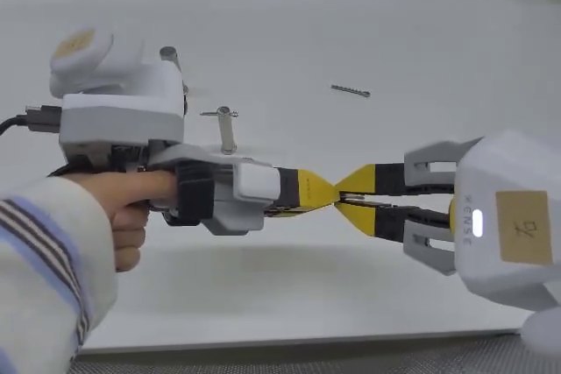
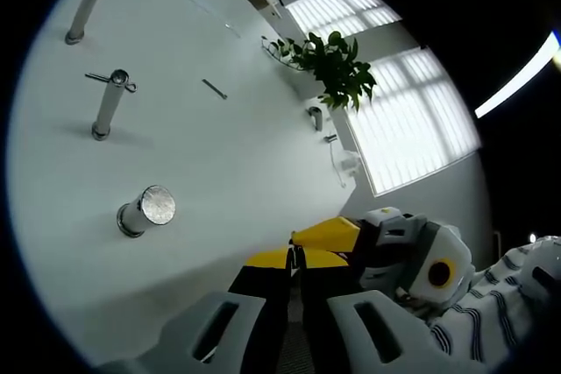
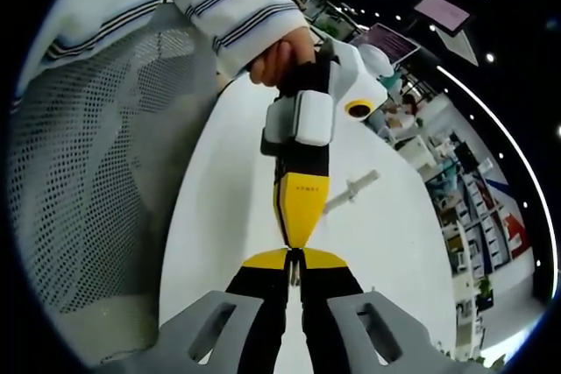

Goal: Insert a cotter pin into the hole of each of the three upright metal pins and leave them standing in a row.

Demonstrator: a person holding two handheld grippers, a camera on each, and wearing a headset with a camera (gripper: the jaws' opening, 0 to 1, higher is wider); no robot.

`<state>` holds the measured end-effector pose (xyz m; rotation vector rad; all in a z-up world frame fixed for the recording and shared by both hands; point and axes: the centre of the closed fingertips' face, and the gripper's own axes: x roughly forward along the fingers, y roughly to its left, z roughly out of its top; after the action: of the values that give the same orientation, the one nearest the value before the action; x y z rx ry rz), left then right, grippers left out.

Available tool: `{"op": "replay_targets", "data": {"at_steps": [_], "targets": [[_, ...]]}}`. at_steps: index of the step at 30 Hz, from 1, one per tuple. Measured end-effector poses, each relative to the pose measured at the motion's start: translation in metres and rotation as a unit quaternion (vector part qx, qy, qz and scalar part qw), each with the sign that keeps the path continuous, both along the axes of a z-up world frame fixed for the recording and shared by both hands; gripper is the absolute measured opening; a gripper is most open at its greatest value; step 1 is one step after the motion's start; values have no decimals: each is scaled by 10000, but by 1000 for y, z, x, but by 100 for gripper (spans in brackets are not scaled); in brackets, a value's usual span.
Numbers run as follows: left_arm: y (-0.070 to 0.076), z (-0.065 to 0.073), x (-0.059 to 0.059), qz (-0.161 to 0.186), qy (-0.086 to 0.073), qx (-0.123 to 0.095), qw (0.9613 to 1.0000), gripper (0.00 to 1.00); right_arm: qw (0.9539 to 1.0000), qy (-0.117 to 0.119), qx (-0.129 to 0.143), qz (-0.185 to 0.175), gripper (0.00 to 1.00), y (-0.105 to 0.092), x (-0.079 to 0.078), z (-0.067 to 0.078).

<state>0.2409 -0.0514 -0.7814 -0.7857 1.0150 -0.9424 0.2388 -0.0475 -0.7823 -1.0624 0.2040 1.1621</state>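
Right gripper (image 1: 342,201) meets left gripper (image 1: 330,200) tip to tip, fingers (image 1: 359,183) closed

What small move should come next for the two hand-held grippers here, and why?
Probably draw the right hand-held gripper away from the left hand-held gripper and toward the loose cotter pin. Their shut tips meet; the middle upright pin is already pinned, while the far upright pin and the near upright pin look bare.
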Motion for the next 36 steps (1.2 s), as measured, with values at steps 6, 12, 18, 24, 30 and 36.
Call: {"op": "replay_targets", "data": {"at_steps": [6, 12, 18, 24, 30, 36], "targets": [[0, -1, 0, -5, -35, 53, 10000, 1, 10000, 68, -3, -18, 5, 0, 0, -1], [1, -1, -1, -16, -47, 47, 10000, 0, 9999, 148, 40, -63, 5, 0, -1, -2], [1, 1, -3, -5, -19, 9, 10000, 0, 9998, 157, 39, -74, 5, 0, -1, -2], [2, 3, -2, 32, 0, -71, 10000, 0, 9996, 222, 66, -147, 7, -2, 0, -3], [4, 3, -1, 38, -20, -82, 10000, 0, 9992, 306, 99, -251, 11, -5, 1, -4], [7, 3, -4, -104, -229, -2, 9997, 0, 9973, 547, 308, -379, 15, -7, 2, 0]]}}
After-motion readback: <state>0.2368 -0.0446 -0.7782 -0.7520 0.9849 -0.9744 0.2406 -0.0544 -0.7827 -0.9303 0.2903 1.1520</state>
